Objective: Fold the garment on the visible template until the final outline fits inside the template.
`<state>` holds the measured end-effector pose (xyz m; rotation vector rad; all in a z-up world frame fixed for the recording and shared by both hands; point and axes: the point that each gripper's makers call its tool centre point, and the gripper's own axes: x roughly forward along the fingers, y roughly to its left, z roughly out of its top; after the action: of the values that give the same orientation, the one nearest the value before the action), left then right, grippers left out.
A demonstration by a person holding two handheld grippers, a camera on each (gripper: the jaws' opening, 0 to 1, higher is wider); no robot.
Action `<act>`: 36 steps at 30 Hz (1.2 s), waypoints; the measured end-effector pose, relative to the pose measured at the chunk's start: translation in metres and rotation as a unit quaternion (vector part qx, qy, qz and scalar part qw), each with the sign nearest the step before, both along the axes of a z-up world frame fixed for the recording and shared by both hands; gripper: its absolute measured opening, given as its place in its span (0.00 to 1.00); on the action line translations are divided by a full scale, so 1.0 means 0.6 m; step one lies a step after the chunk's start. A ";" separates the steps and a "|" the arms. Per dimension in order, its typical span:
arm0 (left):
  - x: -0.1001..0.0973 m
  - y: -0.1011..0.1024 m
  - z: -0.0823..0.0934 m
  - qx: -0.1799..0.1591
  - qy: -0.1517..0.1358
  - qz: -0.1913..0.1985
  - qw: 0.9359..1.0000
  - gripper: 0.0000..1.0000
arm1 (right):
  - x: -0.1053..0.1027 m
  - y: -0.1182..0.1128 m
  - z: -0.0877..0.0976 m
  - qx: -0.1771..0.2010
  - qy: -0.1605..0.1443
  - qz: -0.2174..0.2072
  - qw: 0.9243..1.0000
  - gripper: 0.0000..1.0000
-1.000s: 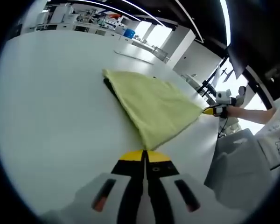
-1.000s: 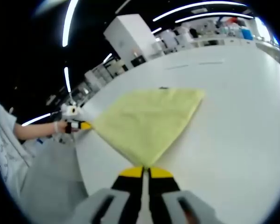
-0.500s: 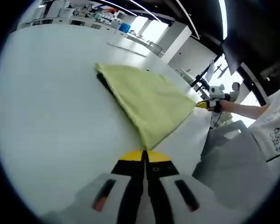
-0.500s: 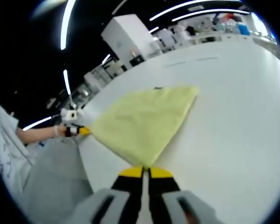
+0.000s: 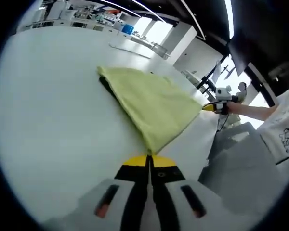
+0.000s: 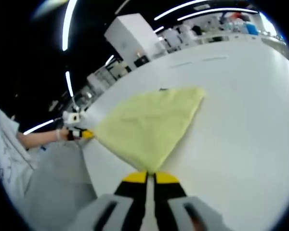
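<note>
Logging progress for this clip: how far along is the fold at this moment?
Done: the yellow garment already lies flat in a folded shape on the white table. In hand: the left gripper and right gripper are each shut on a near corner of it, at the table's edge. Left: no template outline can be made out, so the final fit cannot be confirmed; both corners are unreleased.

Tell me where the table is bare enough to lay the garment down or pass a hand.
Bare white table lies on the side of the yellow garment away from the right gripper, and beyond its far edge. It is crowded at the near table edge, where the left gripper and right gripper each pinch a corner.
</note>
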<state>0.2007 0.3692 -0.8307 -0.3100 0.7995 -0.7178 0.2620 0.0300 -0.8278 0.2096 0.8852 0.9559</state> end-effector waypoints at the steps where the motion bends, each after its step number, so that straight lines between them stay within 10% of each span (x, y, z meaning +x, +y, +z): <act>1: -0.001 -0.001 0.004 0.002 -0.003 0.001 1.000 0.01 | -0.002 0.000 0.004 -0.002 -0.003 0.001 1.000 0.02; 16: 0.055 0.032 0.043 0.035 -0.086 0.022 0.995 0.91 | 0.036 -0.022 0.032 -0.038 -0.122 -0.024 0.992 0.97; 36: 0.064 -0.002 0.068 0.030 -0.116 0.027 0.992 0.99 | 0.033 -0.031 0.044 -0.040 -0.130 -0.030 0.990 0.99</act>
<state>0.2389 0.3680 -0.7897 -0.1896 0.5885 -0.6633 0.2816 0.0115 -0.8013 0.0402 0.6711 0.8670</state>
